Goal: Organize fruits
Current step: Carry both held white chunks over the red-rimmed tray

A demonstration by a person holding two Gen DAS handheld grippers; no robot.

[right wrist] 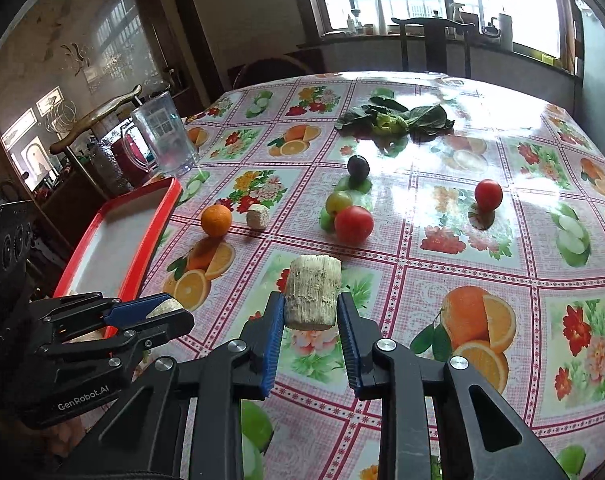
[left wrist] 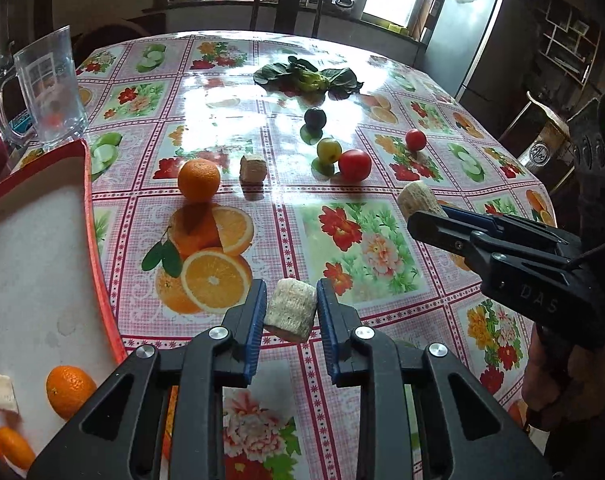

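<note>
My left gripper [left wrist: 291,310] is shut on a pale sugarcane piece [left wrist: 290,313], held above the table beside the red tray [left wrist: 98,216]. My right gripper [right wrist: 310,316] is shut on another sugarcane piece [right wrist: 312,292], also seen in the left wrist view [left wrist: 416,198]. The tray holds an orange [left wrist: 69,391], a small orange fruit [left wrist: 15,447] and a white piece [left wrist: 0,393]. On the table lie an orange [left wrist: 199,180], a third sugarcane piece [left wrist: 253,169], a green fruit [left wrist: 329,150], two red tomatoes [left wrist: 355,165] [left wrist: 415,139] and a dark plum [left wrist: 315,118].
A clear glass pitcher [left wrist: 48,92] stands past the tray at the table's left edge. Leafy greens [left wrist: 308,78] lie at the far middle. A chair [left wrist: 288,8] stands behind the table, a fridge [left wrist: 462,40] at the far right.
</note>
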